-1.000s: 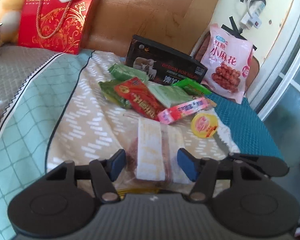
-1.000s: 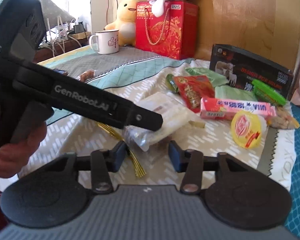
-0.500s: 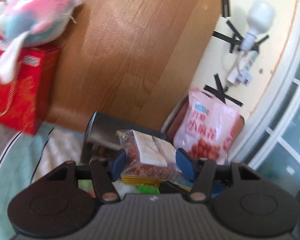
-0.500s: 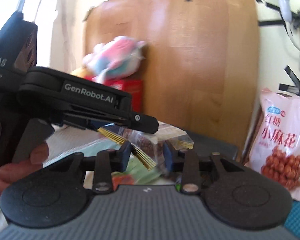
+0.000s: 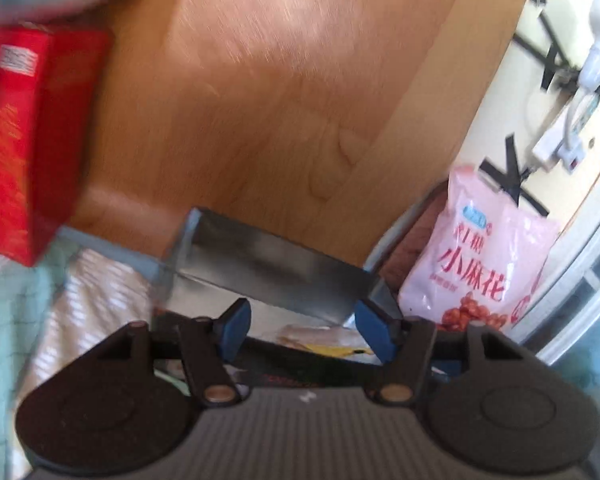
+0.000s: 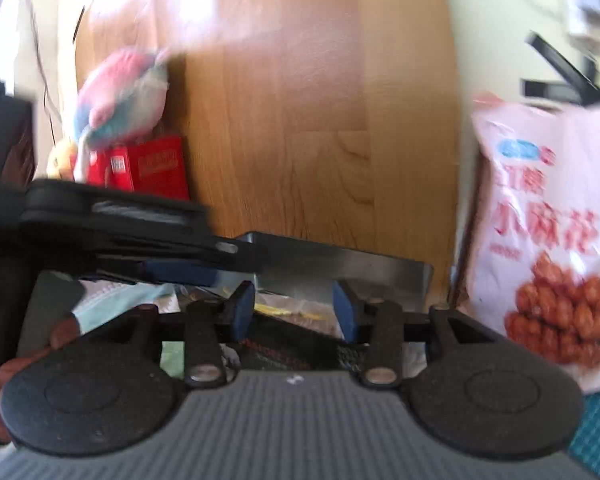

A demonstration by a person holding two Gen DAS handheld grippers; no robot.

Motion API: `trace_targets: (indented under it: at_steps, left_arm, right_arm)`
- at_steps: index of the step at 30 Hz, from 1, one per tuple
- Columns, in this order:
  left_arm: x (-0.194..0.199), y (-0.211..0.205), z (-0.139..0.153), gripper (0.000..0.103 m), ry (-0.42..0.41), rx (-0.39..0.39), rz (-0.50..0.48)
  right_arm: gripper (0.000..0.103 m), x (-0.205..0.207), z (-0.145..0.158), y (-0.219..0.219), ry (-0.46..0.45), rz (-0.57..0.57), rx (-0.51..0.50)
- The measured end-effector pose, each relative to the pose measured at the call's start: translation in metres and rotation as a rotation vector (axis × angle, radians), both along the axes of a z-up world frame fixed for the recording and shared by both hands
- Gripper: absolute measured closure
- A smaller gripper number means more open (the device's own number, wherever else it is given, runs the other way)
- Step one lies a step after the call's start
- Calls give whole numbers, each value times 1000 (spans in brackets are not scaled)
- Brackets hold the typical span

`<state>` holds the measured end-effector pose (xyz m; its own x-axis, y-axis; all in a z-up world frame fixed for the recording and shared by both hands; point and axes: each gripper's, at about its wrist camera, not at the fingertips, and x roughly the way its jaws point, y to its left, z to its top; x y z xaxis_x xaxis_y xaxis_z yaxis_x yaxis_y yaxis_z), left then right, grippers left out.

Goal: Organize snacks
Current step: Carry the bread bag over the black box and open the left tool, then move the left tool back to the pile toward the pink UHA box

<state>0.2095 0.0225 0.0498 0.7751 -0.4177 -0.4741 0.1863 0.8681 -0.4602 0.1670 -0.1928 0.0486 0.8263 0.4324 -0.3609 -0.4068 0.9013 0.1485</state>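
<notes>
Two blue-padded fingers of the left gripper (image 5: 302, 330) stand spread apart with nothing between them in the left wrist view. The clear plastic snack packet with a yellow strip (image 5: 324, 338) lies just beyond the gap, at about 6 o'clock of the dark rectangular box (image 5: 272, 272); the blur hides whether it touches the box. Open room shows at 12 o'clock, where only the bare wooden panel (image 5: 280, 100) rises. A red gift box (image 5: 24, 140) bounds the view at 9 o'clock, a pink printed snack bag (image 5: 484, 256) at 3 o'clock.

In the right wrist view, the right gripper (image 6: 296, 308) is also spread and empty, the snack packet (image 6: 288, 308) seen low between its pads. The left gripper (image 6: 140, 236) crosses in from 9 o'clock, above the packet. The pink bag (image 6: 548, 220) crowds 3 o'clock, and a pastel plush toy (image 6: 120, 96) sits at 10 o'clock.
</notes>
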Motion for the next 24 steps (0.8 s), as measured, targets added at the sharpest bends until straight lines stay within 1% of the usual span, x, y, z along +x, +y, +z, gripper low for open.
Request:
trace_targets:
  at_steps: [3,5,6,9,11,12,14,16,18,21,23,24]
  left_arm:
    - [-24,25,5,42,-36,-13,44]
    - [-37,41,0,41,-22,-10,92]
    - [-41,48,-5,41,-1,-16,107]
    - [-47,59,-25,43,88,-47,98]
    - [-50,60,-38,43,133,-48,96]
    - [-53,59,-44,44,149,-40,99]
    - [-58,55,-56,47,194,-8,96]
    - [-71,47,-58,49,154,39,82]
    - [-83,38,-56,47,146,77,61]
    - [-103,28,-56,47,143,87,19]
    - [-118,24,-57,47,138,94,-9]
    - [-126,23,-56,47,137,92,-21]
  right_arm:
    - [57,-10,-8,-23,66,-19,94]
    - [57,-10,-18,-35,139,-34,151]
    - [57,-8,-23,-38,167,-38,163]
    - [57,-3,-38,-33,245,-59,152]
    - [57,-2,-46,-28,292,-45,145]
    - [55,-3,-48,-26,312,-35,149]
    - [55,-12,-48,-22,308,-30,126]
    - [55,-21,-45,-19,324,2,118]
    - [55,-31,-49,-12,371,77,130]
    - [55,-57,-51,5,335,123,50]
    - [55,-73,-52,15,335,169,51]
    - [55,-84,-51,19,315,183,42]
